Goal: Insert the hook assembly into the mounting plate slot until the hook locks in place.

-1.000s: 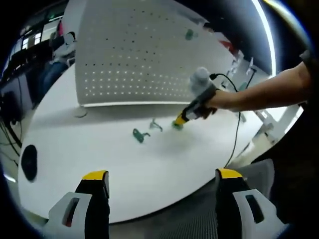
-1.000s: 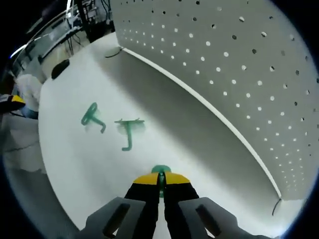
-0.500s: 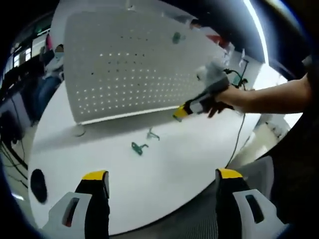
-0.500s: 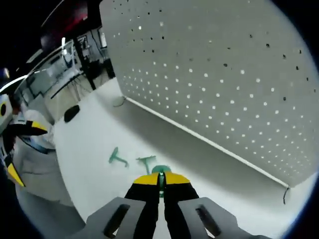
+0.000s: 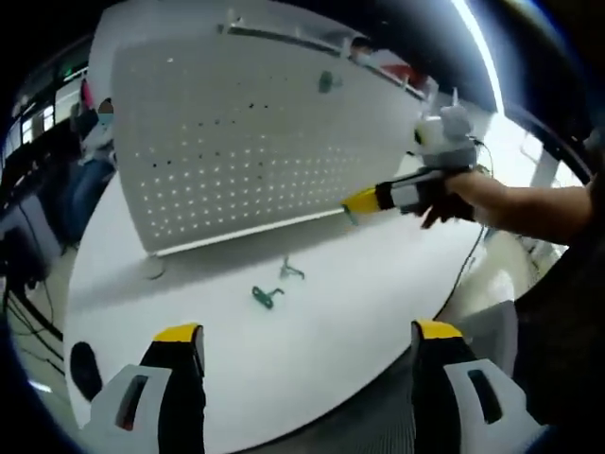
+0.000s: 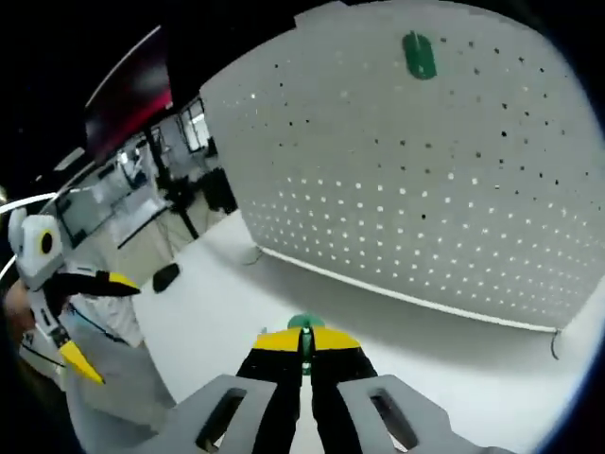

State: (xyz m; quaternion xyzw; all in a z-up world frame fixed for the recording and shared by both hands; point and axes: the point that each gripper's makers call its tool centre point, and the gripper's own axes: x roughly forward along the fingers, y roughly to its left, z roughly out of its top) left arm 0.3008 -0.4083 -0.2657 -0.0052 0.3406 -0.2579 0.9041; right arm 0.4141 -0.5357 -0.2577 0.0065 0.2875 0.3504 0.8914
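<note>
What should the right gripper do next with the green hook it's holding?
Probably carry it on toward the pegboard. The right gripper is shut on the green hook, raised above the table and apart from the board, where another green piece already hangs.

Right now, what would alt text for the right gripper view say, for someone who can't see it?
The right gripper, its yellow-tipped jaws shut on a small green hook, is raised over a white table toward an upright white pegboard. Another green hook already hangs near the board's top, and the left gripper shows at the left edge.
</note>
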